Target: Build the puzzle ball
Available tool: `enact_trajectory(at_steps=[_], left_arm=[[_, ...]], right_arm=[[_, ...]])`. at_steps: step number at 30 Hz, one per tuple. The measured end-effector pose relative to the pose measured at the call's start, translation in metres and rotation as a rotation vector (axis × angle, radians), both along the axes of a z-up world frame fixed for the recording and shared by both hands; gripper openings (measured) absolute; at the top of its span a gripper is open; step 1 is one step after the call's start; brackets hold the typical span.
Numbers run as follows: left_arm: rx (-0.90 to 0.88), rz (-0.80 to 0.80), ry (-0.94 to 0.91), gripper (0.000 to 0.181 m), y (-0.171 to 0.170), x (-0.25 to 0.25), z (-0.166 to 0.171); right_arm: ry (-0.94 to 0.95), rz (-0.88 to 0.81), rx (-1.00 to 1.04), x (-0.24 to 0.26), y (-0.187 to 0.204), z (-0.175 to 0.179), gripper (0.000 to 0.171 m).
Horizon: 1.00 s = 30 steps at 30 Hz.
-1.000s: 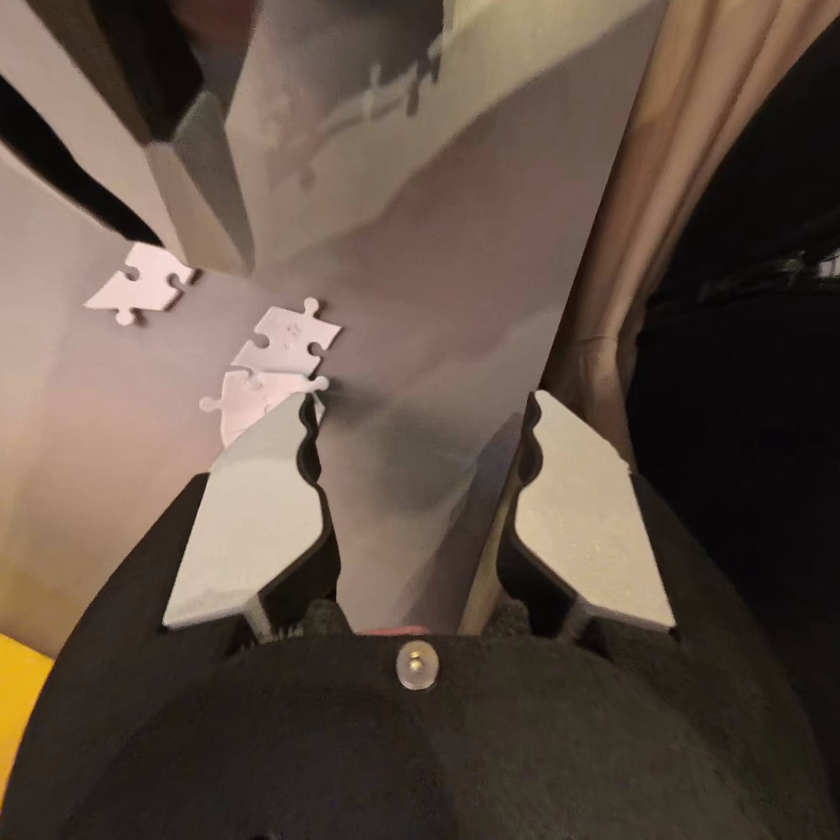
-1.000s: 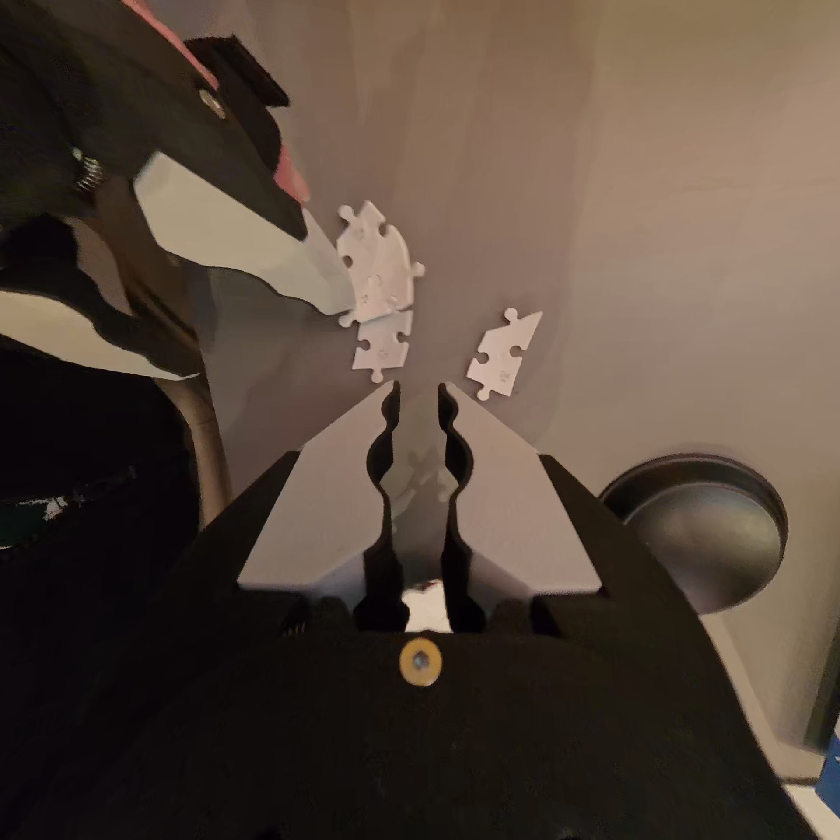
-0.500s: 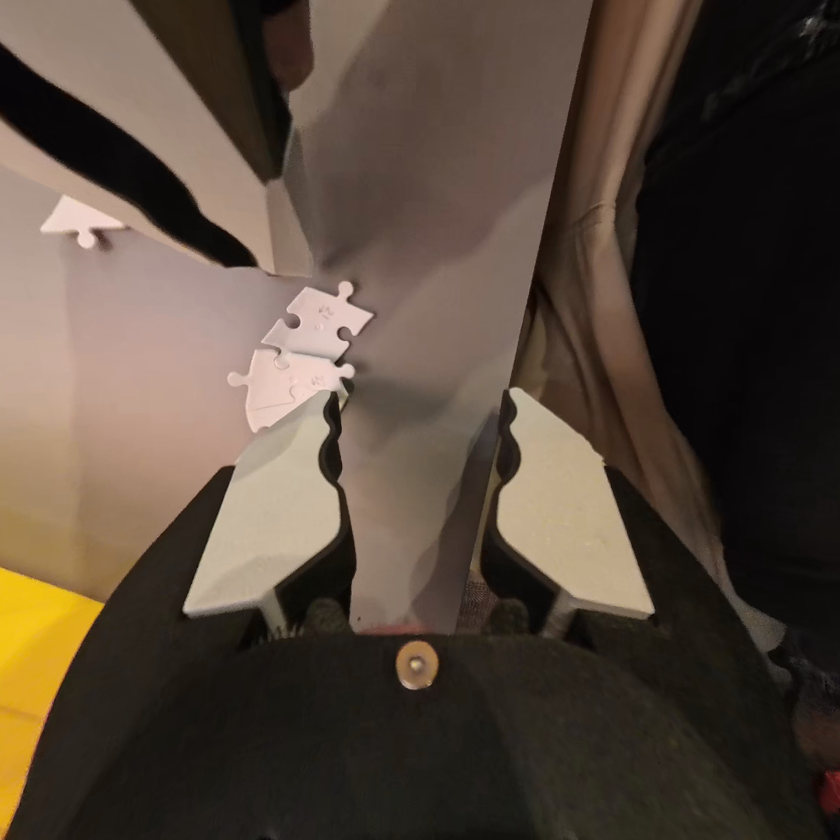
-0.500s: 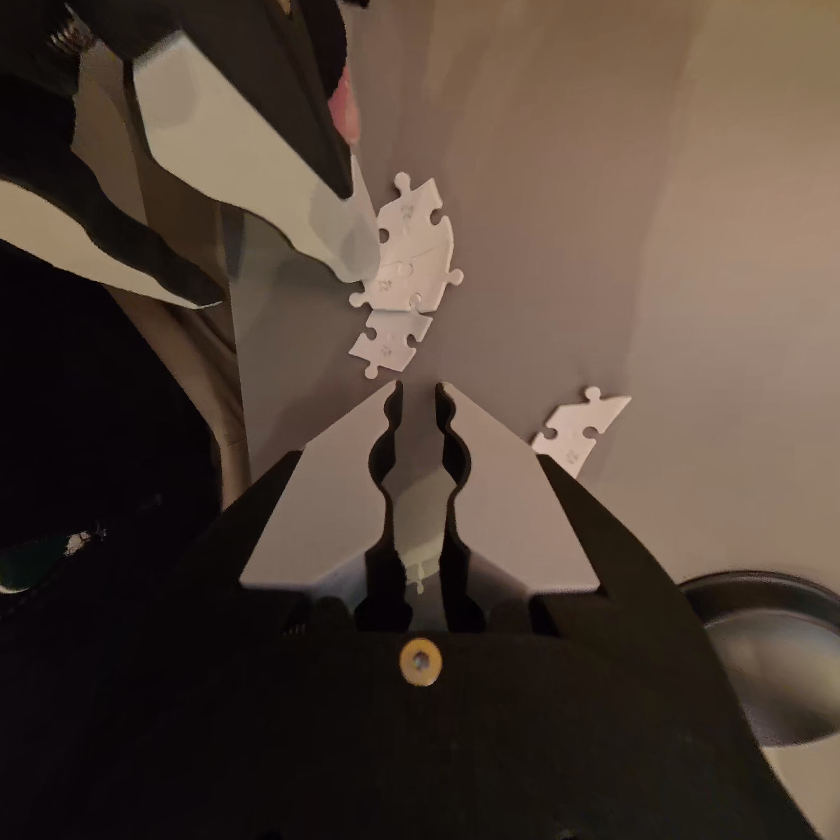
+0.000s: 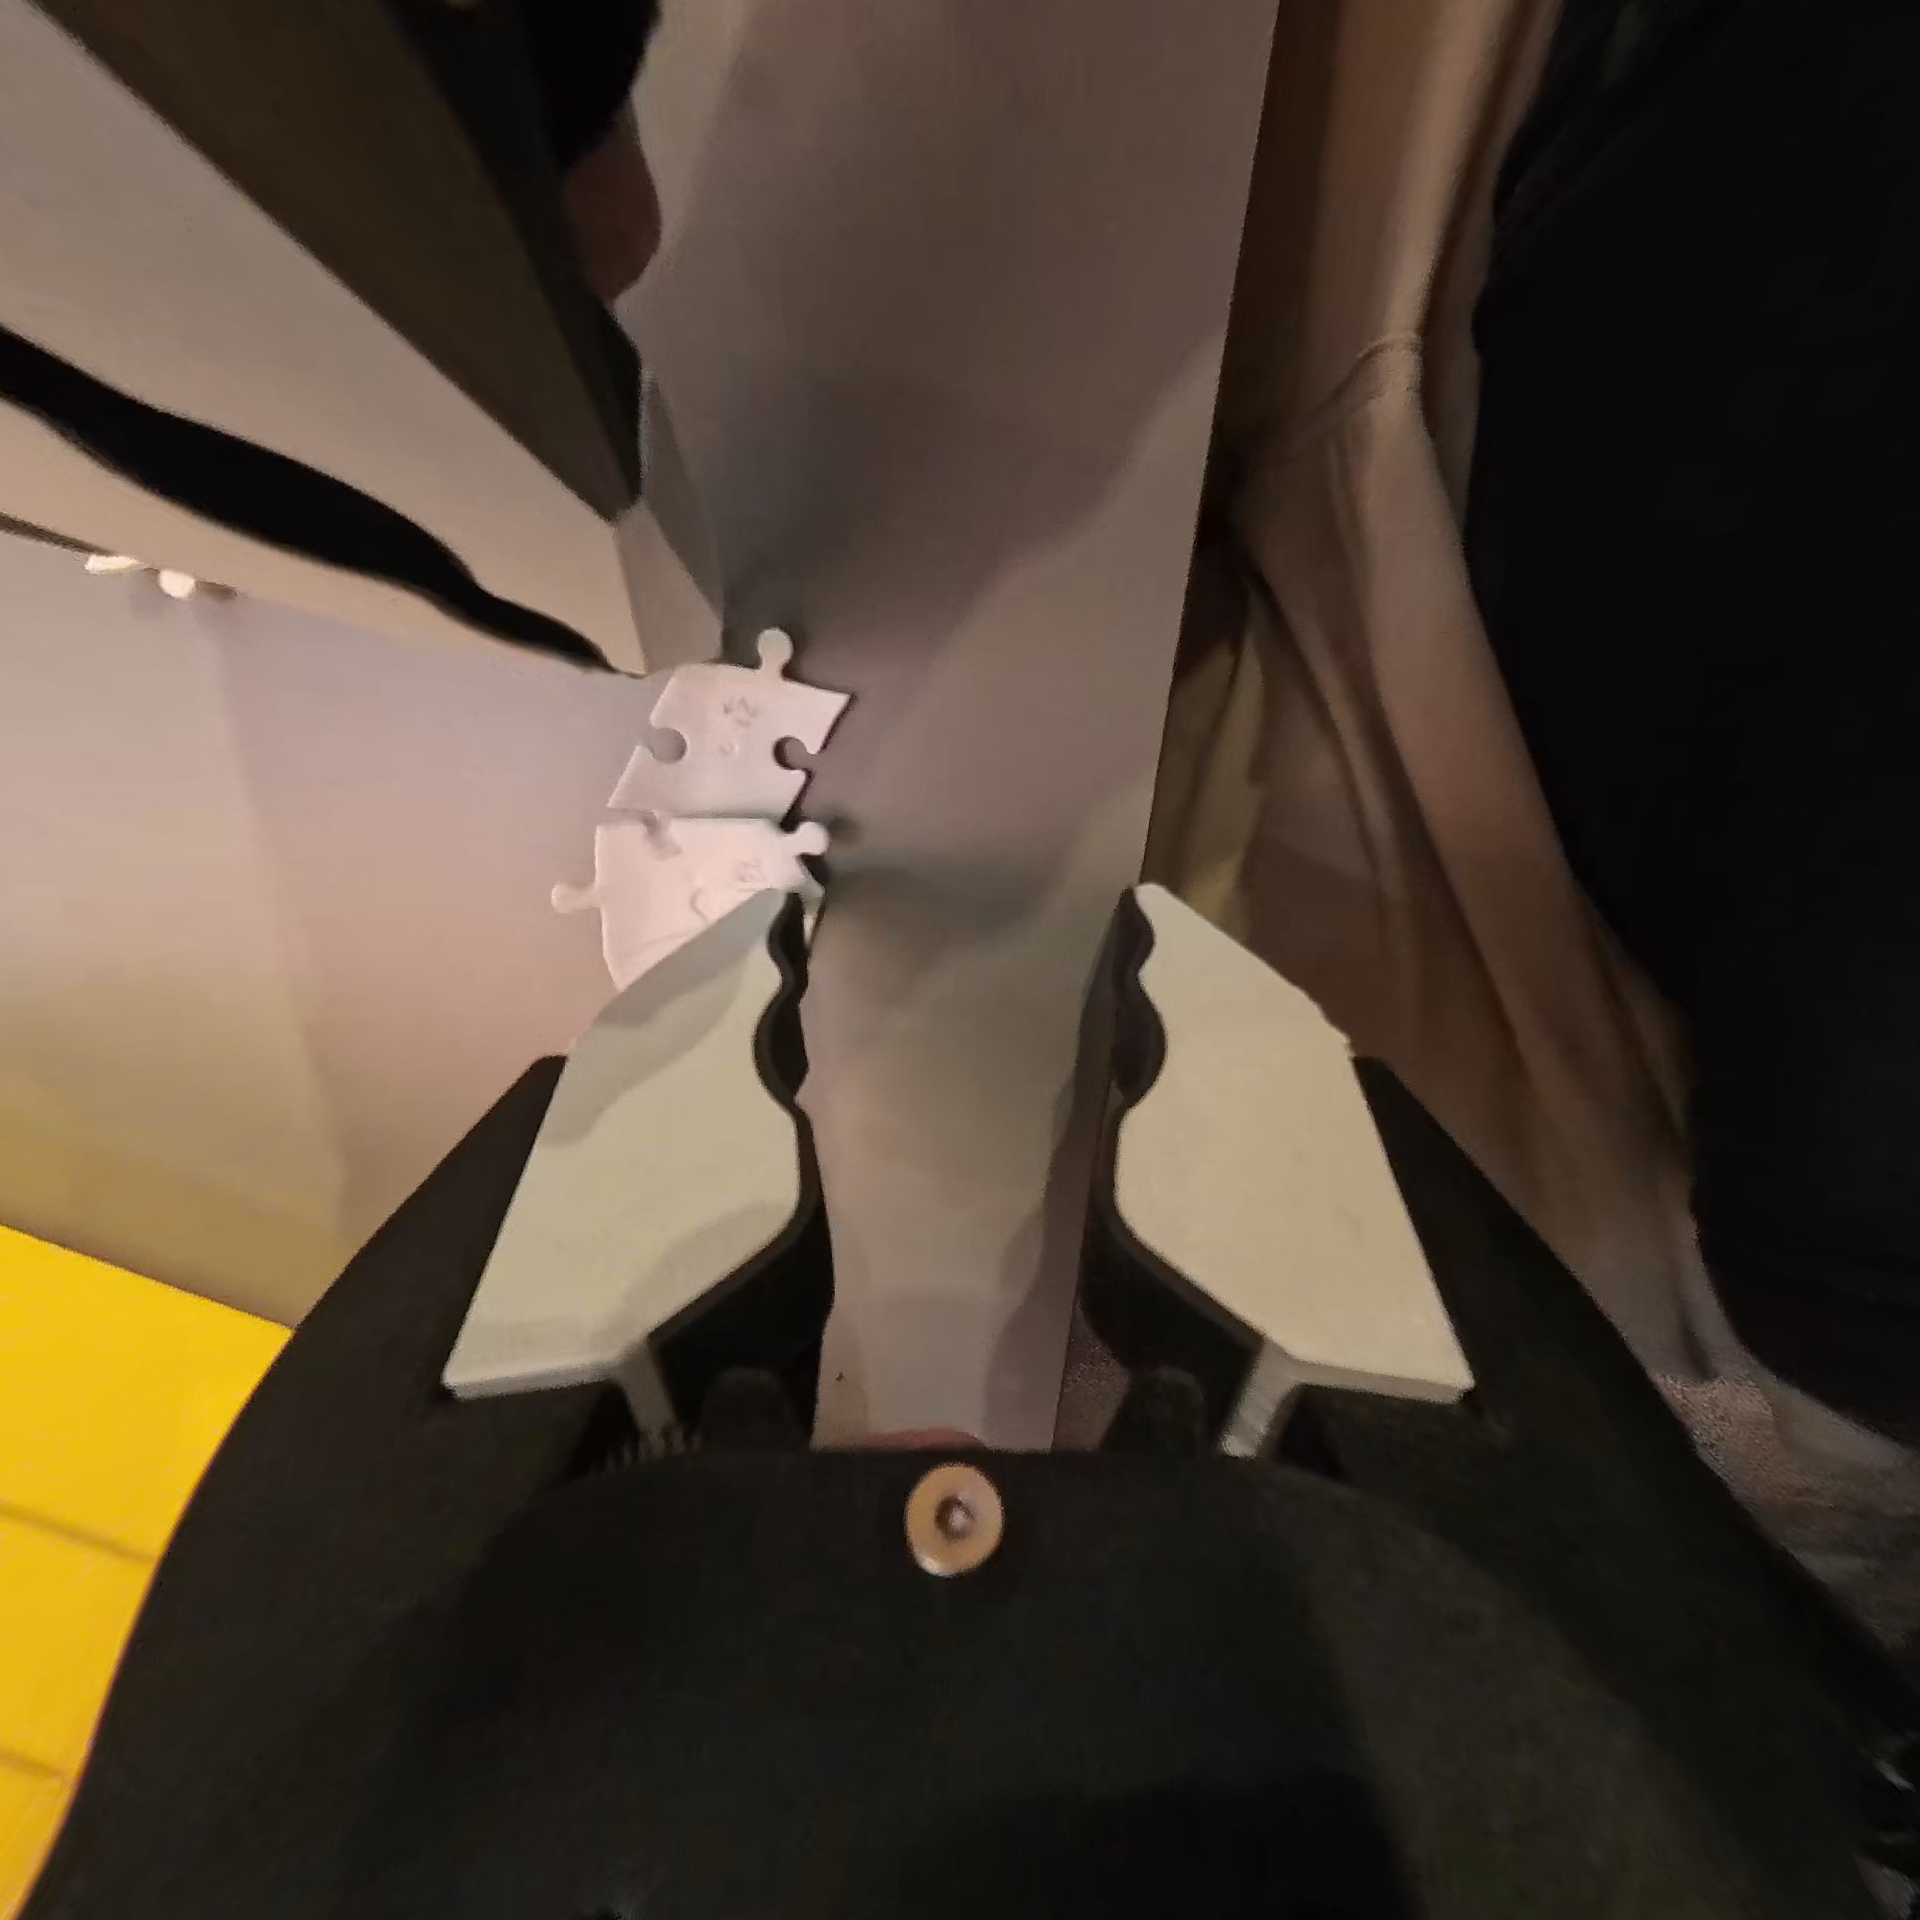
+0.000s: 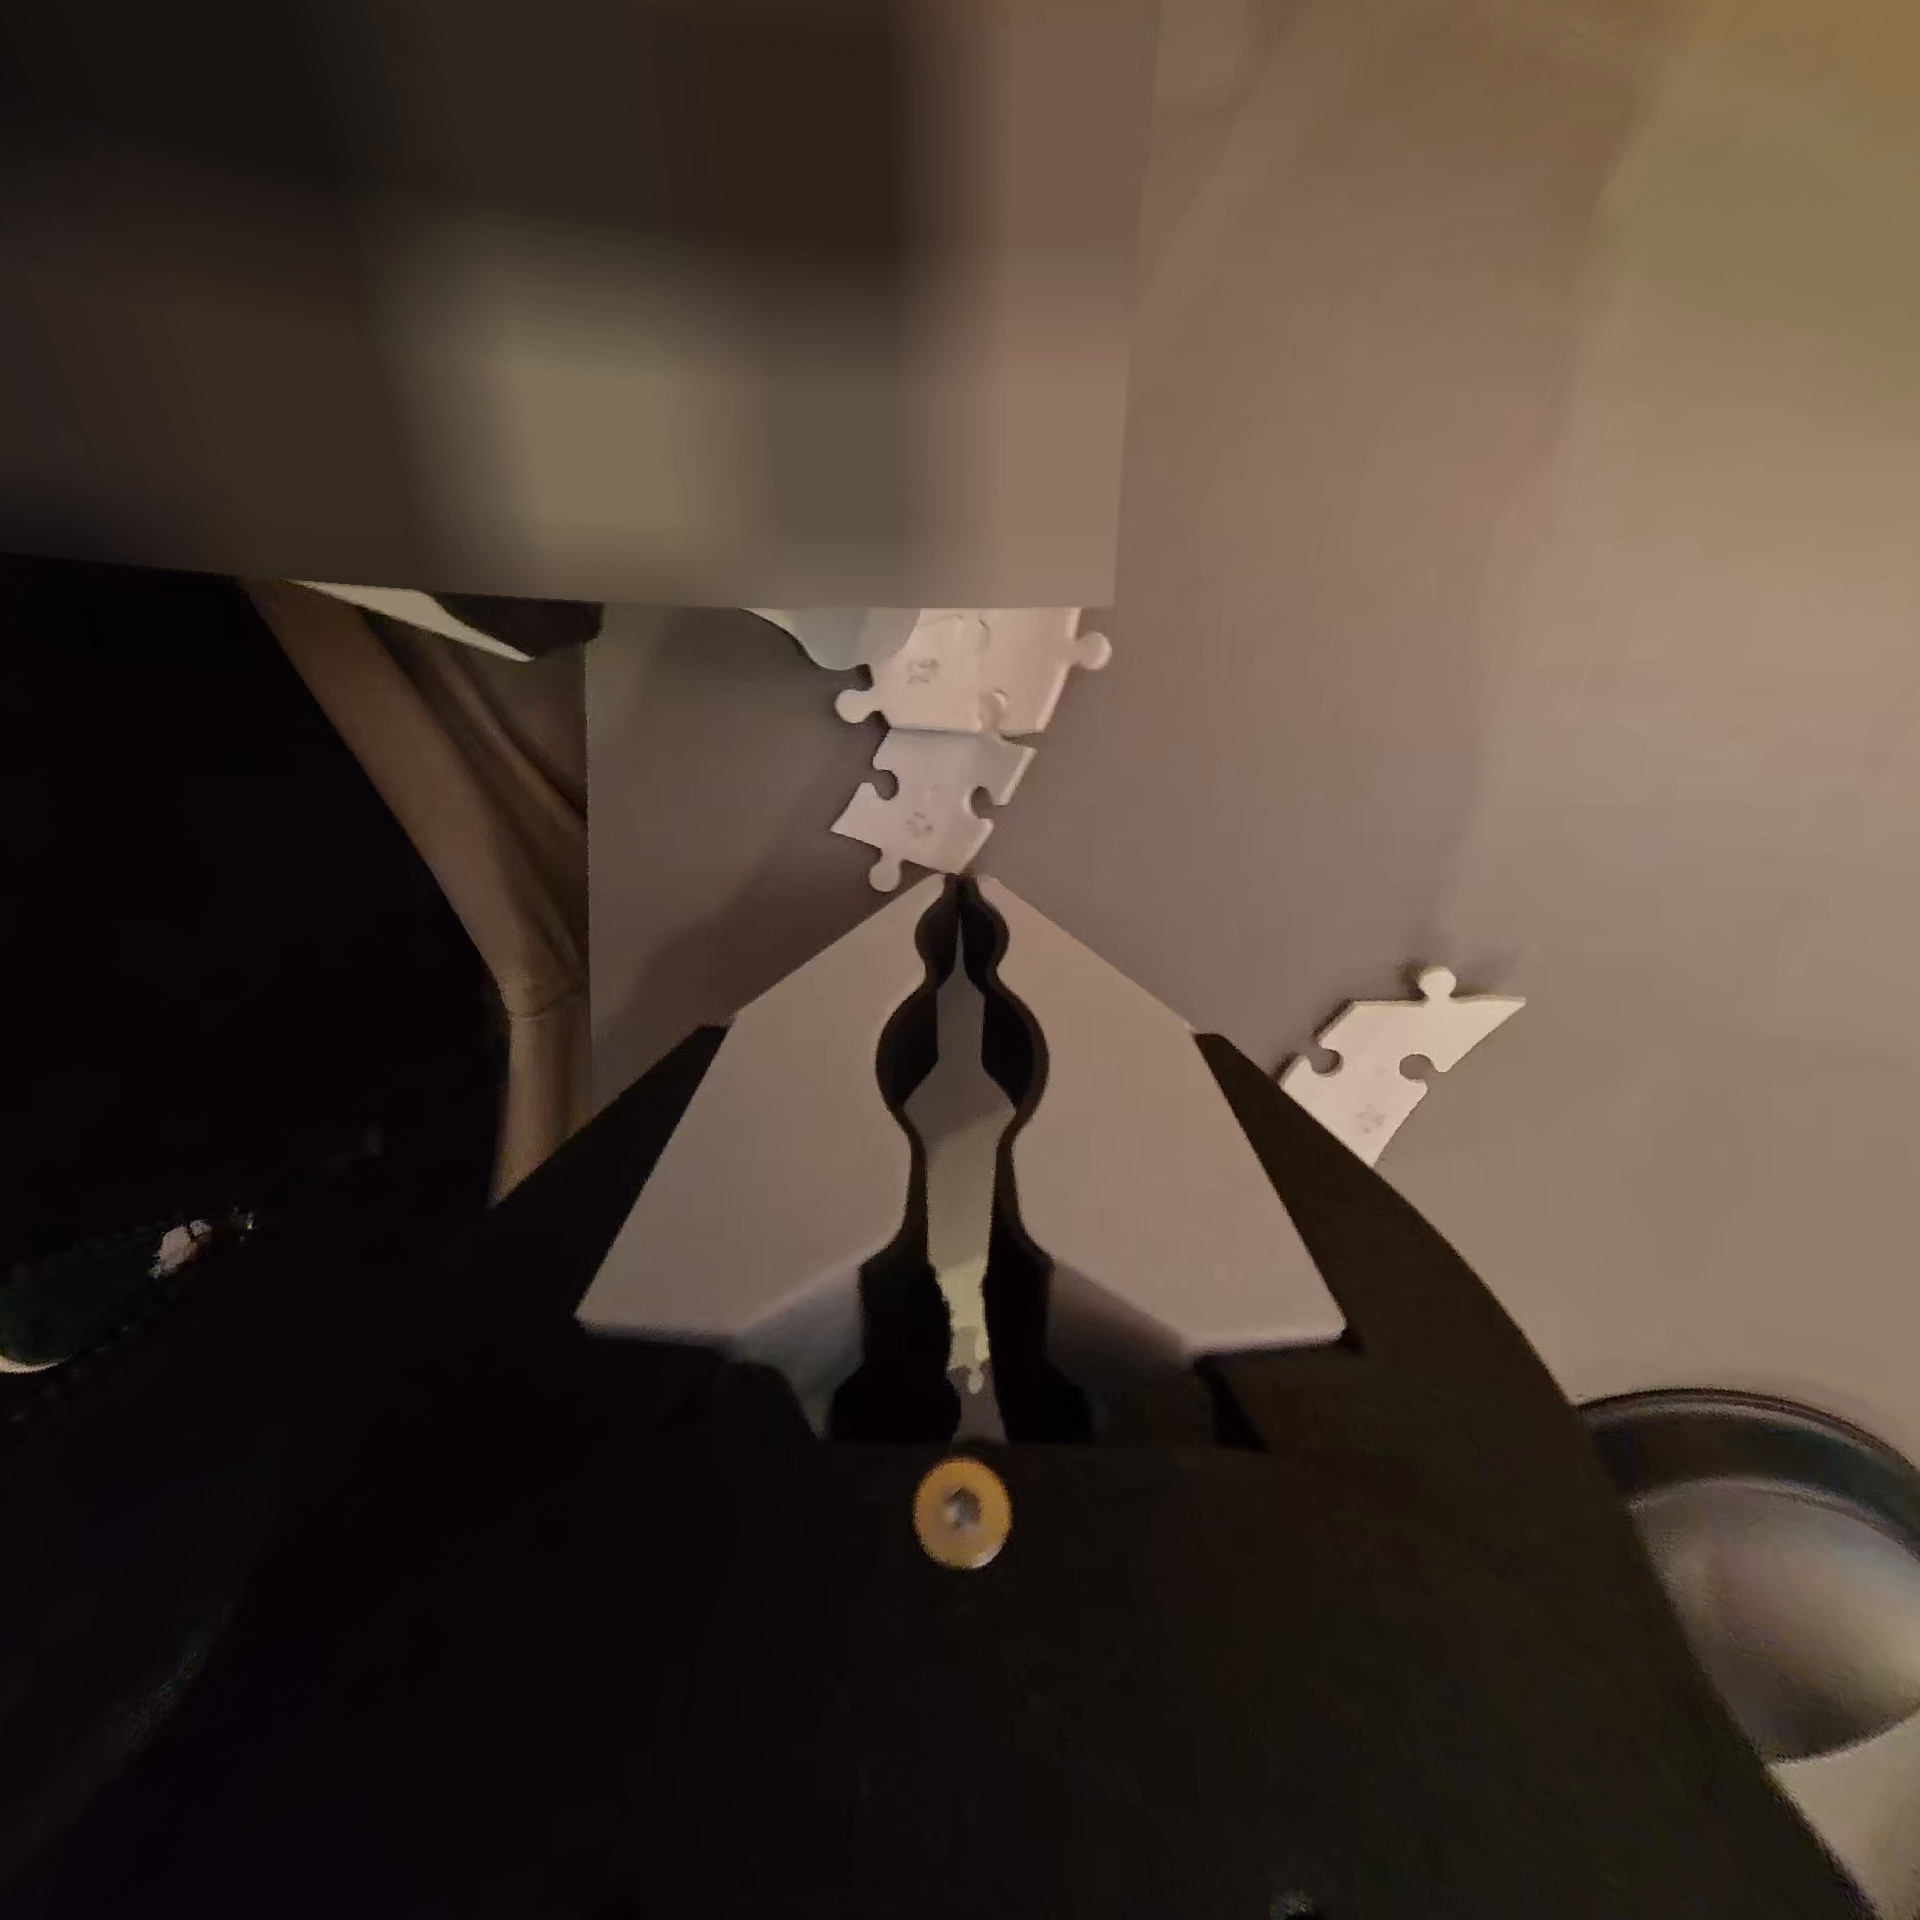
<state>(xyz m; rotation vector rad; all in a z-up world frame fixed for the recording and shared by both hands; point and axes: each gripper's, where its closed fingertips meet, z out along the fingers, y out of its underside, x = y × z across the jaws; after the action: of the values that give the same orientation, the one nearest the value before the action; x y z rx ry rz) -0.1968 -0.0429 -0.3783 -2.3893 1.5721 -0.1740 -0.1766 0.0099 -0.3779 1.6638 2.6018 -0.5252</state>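
Right tool (image 6: 958,883) clenched at loose puzzle piece (image 6: 930,805) corner; left tool (image 5: 961,914) released, beside joined pieces (image 5: 696,883).

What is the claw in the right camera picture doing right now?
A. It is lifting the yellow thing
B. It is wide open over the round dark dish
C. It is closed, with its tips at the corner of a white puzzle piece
C: the right claw has its tips together, right at the corner of the loose puzzle piece lying on the grey table.
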Motion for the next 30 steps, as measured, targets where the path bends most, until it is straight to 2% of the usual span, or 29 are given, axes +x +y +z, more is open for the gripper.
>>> enact_trajectory(at_steps=[4,8,12,21,23,26,30], left_arm=[[0.020,-0.023,0.036,0.052,-0.002,-0.003,0.001],[0.032,-0.016,0.030,0.055,-0.004,-0.003,0.002],[0.019,0.012,0.058,0.061,-0.006,-0.010,-0.002],[0.033,0.015,0.138,0.069,-0.003,-0.020,-0.005],[0.040,0.044,0.167,0.078,-0.001,-0.024,-0.004],[0.103,0.056,0.075,0.079,0.005,-0.008,0.010],[0.132,0.057,0.009,0.086,0.008,0.014,0.010]], right_arm=[[-0.002,0.017,0.006,0.000,-0.002,0.001,0.000],[0.046,0.020,-0.032,-0.006,-0.012,0.013,0.000],[0.026,0.051,-0.036,-0.005,-0.019,0.002,0.000],[0.008,0.036,-0.055,-0.005,-0.018,0.002,0.000],[0.005,0.026,-0.062,-0.005,-0.018,0.002,0.000],[0.000,0.023,-0.066,-0.003,-0.018,0.003,0.000],[-0.002,0.010,-0.076,-0.002,-0.018,0.003,0.000]])
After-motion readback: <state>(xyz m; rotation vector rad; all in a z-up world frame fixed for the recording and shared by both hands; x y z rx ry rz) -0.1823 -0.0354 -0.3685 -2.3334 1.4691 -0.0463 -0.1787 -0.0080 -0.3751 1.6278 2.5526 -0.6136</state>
